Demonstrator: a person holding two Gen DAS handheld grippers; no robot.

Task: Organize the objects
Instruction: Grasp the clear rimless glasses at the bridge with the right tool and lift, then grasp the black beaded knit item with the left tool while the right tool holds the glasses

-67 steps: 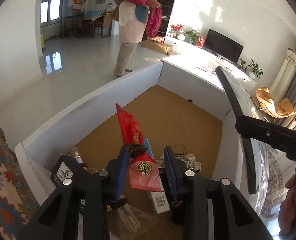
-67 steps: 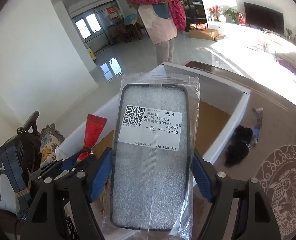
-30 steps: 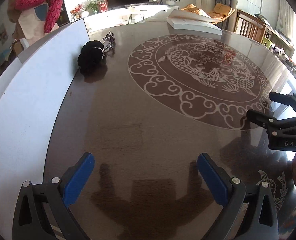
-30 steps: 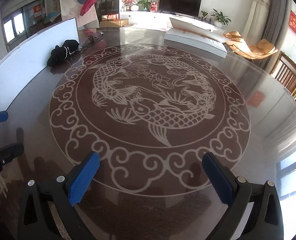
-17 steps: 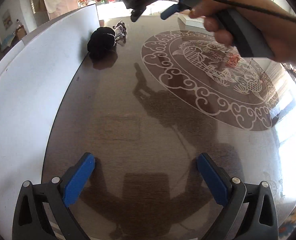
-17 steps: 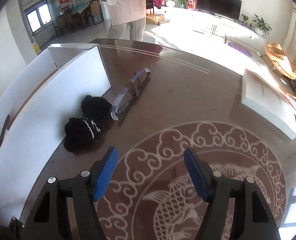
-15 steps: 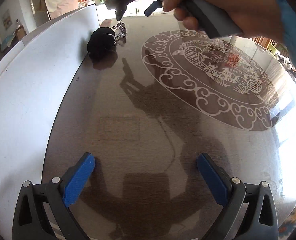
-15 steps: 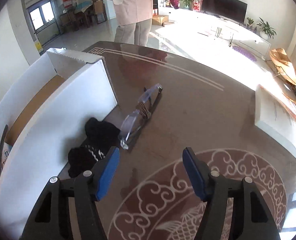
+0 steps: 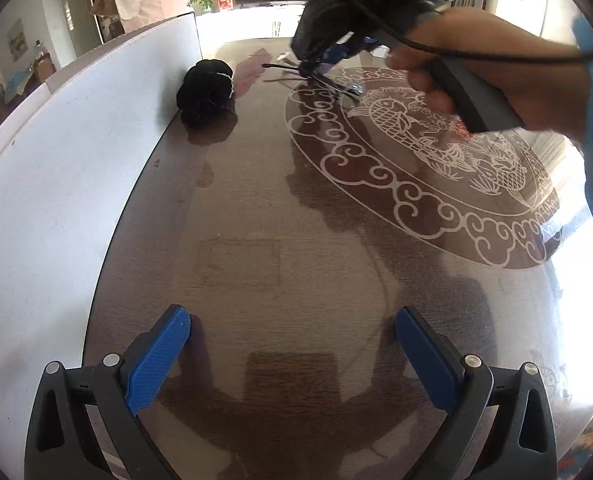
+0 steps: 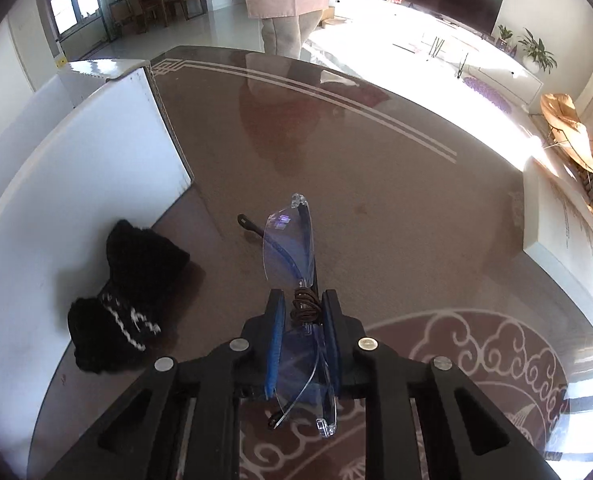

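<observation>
A home's living room: beyond the jaws, the dark glossy counter [image 10: 376, 184] bears a carp-and-cloud inlay. Past its far edge stand a flat television [image 10: 454, 2] on a low white cabinet, potted plants [image 10: 536, 54], a tan lounge chair [image 10: 576, 144], and off left a dining table with chairs [image 10: 164, 4] by windows.
</observation>
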